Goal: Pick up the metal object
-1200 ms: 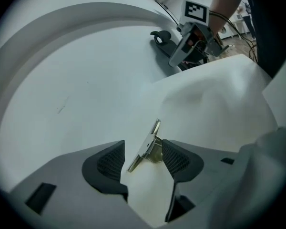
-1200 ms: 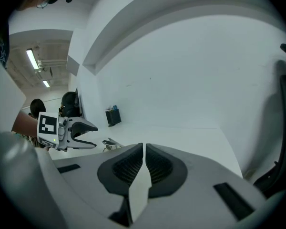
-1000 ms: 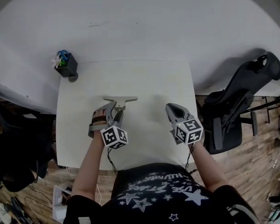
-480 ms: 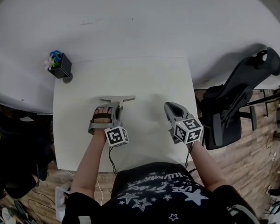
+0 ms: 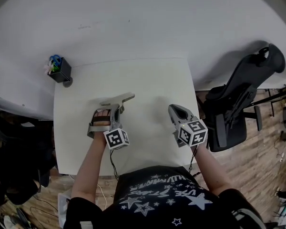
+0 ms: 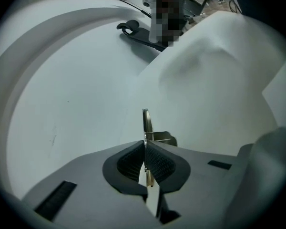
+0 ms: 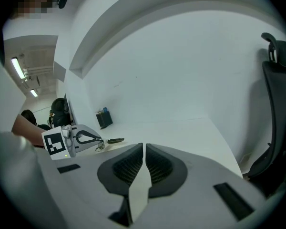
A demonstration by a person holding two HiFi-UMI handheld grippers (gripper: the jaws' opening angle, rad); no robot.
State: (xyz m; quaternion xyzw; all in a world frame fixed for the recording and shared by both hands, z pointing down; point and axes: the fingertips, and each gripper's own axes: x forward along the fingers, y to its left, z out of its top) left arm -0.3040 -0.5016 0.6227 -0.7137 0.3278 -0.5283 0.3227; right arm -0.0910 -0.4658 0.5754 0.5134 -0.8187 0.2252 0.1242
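**mo:** White table (image 5: 148, 80) sat right below the head camera, with wooden floor (image 5: 271, 175) off to the side. Spotted the metal object (image 5: 124, 98) anywhere?

**jay:** Yep, found it pinched in the left gripper (image 5: 118, 109), roughly mid-table. Looked thin and flat in the left gripper view, clamped edge-on between the ribbed pads (image 6: 159, 162) and poking out past them. Hard to call from any view: off the tabletop, or just resting on it.

**mo:** And the right gripper (image 5: 174, 109)?

**jay:** Hung over the table to the right of the other one, well apart from the metal object. Jaws pressed together with nothing between them, going by the right gripper view.

**mo:** Noticed anything farther back?

**jay:** Caught a black pen holder (image 5: 61, 71) at the table's far left corner, stuffed with blue and green bits. Also saw a dark office chair (image 5: 238, 104) just beside the table's right edge. Behind all that, only a plain white wall (image 5: 143, 23).
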